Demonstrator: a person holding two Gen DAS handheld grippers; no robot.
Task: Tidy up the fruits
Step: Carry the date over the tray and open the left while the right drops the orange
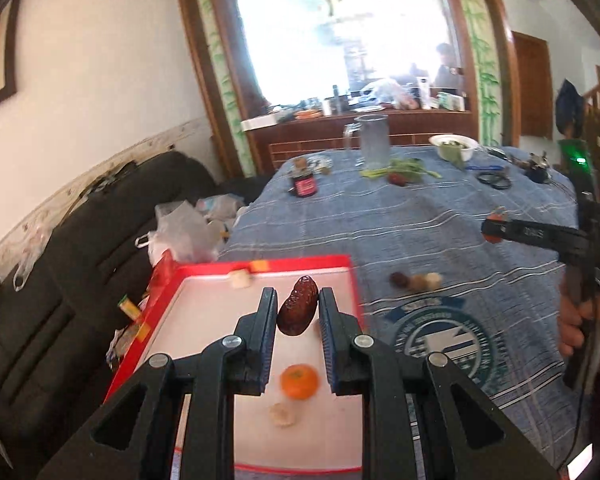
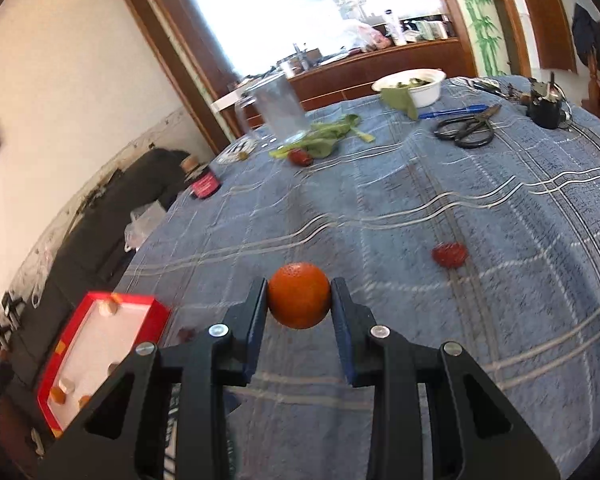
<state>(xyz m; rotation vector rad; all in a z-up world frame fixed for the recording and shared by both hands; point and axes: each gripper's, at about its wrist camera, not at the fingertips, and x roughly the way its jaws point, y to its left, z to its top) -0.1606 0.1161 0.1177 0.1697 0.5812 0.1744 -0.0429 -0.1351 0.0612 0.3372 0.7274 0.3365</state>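
My left gripper (image 1: 298,300) is shut on a dark red date (image 1: 296,311) and holds it above the red tray (image 1: 300,262) with a white floor. A small orange (image 1: 299,381) and pale fruit pieces (image 1: 282,415) lie in the tray. My right gripper (image 2: 299,294) is shut on an orange (image 2: 299,295) above the blue tablecloth (image 2: 420,220). A red date (image 2: 449,255) lies on the cloth to its right. The tray shows in the right wrist view (image 2: 100,300) at lower left. The right gripper shows in the left wrist view (image 1: 496,231) at right.
Loose dates and pale fruits (image 1: 416,281) lie on the cloth right of the tray. Farther back stand a glass jug (image 2: 278,106), greens (image 2: 324,138), a white bowl (image 2: 414,84), scissors (image 2: 466,128), a pen (image 2: 452,112) and a dark jar (image 2: 204,184). A black sofa (image 1: 80,248) is left of the table.
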